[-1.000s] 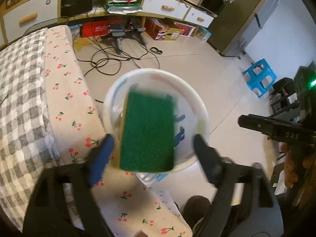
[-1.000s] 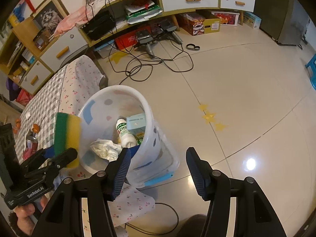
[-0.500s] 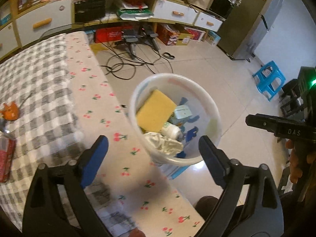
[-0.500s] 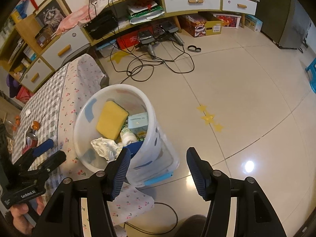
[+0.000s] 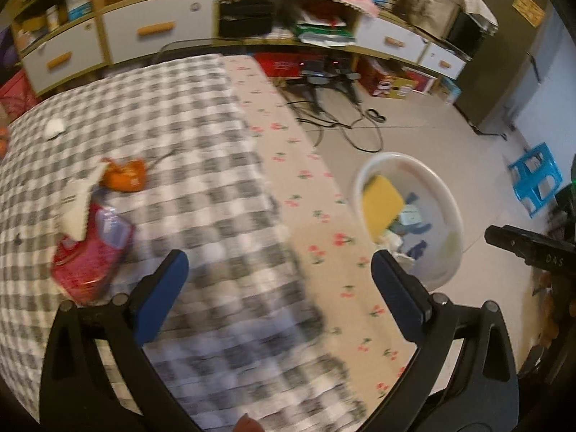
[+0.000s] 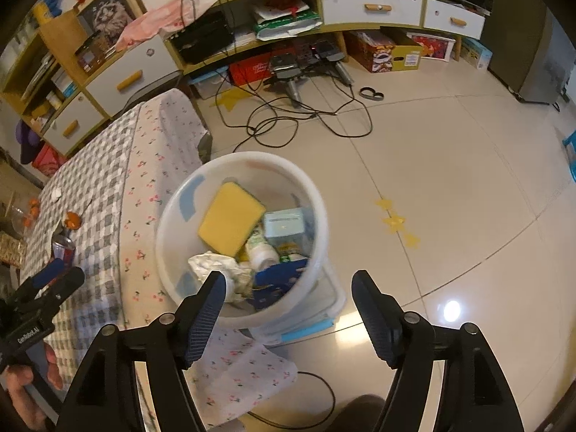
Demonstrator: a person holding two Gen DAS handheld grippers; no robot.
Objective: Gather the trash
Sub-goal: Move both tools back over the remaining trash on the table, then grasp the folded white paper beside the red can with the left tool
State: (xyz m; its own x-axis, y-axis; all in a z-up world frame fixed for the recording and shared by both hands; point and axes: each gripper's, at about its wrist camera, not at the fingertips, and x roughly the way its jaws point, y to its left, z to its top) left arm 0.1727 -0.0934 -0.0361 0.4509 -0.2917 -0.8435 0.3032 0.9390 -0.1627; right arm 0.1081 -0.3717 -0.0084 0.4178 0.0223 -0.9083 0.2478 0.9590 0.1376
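The left tongs (image 5: 275,280) hang over the checked counter (image 5: 216,151), spread wide with nothing between them; they have just been opening. The right tongs (image 6: 289,298) point down at the bin (image 6: 320,216) on the floor just beside the counter's edge, also parted and holding nothing, and they too have just been opening.

The sponge (image 6: 230,223) lies inside the bin, yellow face up, leaning against the far wall. Beside it sit a pale blue box (image 6: 284,223), a small white bottle (image 6: 262,255), crumpled paper (image 6: 219,266) and a dark blue piece (image 6: 279,277).

Trash still on the counter: a red packet (image 5: 90,262) with a torn white paper (image 5: 77,208) over its far end, an orange wrapper (image 5: 124,174) just beyond it, and a small white scrap (image 5: 54,127) farther back. All lie to the left of the left tongs, apart from both fingers.

The cloth's cherry-print border (image 5: 316,223) hangs between the checked part and the bin.
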